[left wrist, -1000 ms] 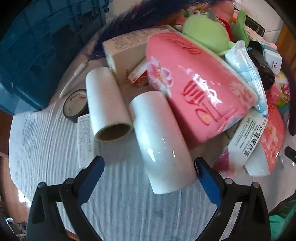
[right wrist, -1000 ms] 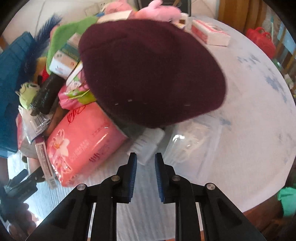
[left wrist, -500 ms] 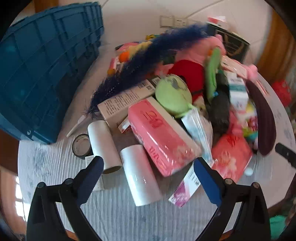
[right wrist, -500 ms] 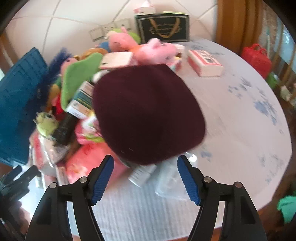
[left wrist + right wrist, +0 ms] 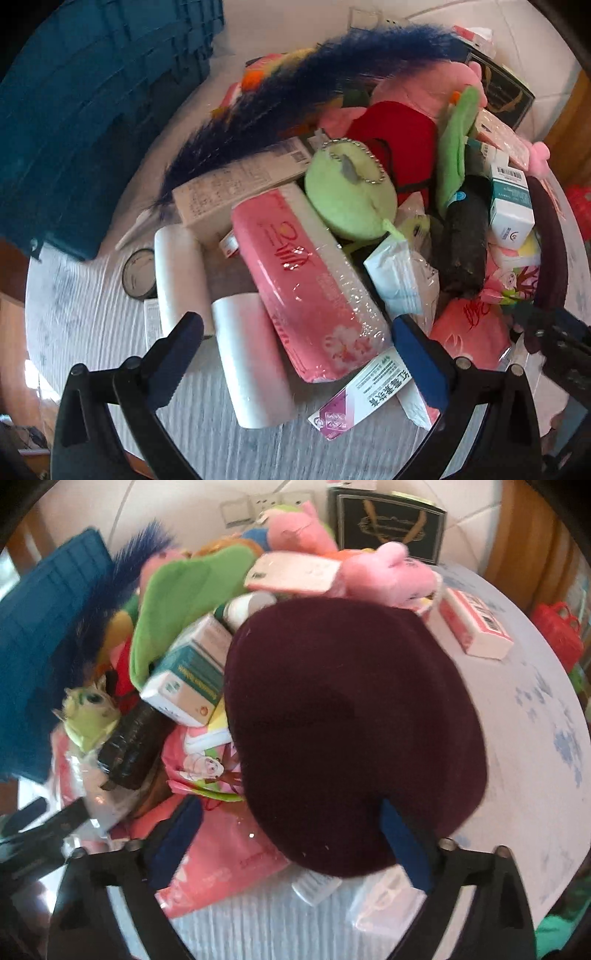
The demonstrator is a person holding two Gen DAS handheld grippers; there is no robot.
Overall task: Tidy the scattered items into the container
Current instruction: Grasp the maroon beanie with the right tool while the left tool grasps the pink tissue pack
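The left hand-held gripper [image 5: 295, 334] hangs over the near edge of the heap with its jaws wide apart and nothing gripped; the pink tissue pack [image 5: 306, 280] and a white roll [image 5: 255, 362] lie on the bench [image 5: 81, 317] below the gap between its blue pads. A second white roll [image 5: 179, 277] lies just beside the first, with a small tape roll [image 5: 138, 273] touching its left side. The right hand-held gripper [image 5: 291, 832] has just been opening its jaws and now stands wide, holding nothing; the near rim of the maroon hat [image 5: 351, 731] sits between the two fingers, though whether the pads touch it I cannot tell. The hat rests on top of the heap, partly over a pink bag [image 5: 221, 860]. The blue container [image 5: 81, 122] stands at the far left of the bench, beside the pile; a blue feather duster [image 5: 295, 96] lies across the heap.
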